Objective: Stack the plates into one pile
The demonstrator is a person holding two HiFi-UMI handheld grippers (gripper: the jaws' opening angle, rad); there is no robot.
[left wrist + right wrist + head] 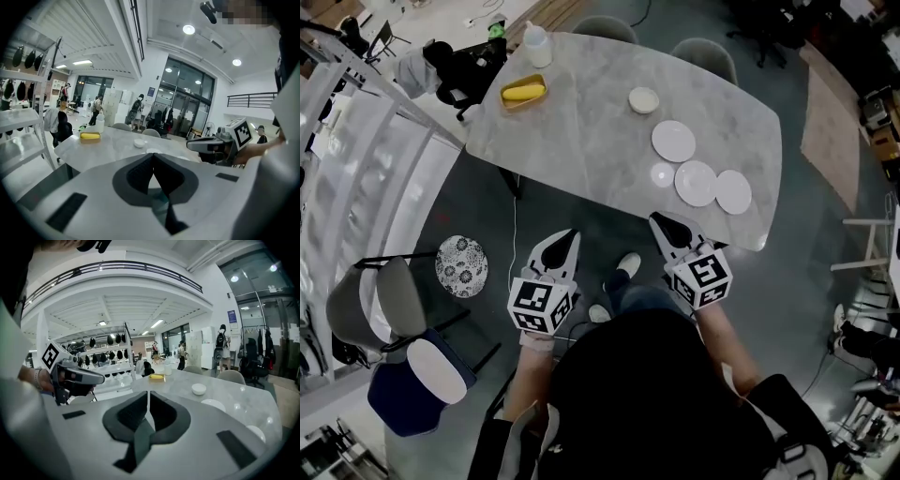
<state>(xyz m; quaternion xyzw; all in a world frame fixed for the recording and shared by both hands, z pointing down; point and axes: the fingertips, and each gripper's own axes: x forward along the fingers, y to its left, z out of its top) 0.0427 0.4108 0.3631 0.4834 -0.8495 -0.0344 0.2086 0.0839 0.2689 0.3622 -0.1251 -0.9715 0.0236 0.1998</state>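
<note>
While both are held over the floor just short of the table's near edge, the left gripper and the right gripper are each seen with jaws pressed together and nothing between them. Four white plates are laid out singly, none stacked, towards the right end of the grey marbled table: a large plate farthest in, a small plate just below it, then a middle plate and an outer plate side by side near the front edge. A white bowl is set apart behind them. A yellow tray and a white bottle are placed at the far left corner. Two grey chairs are drawn up at the far side.
</note>
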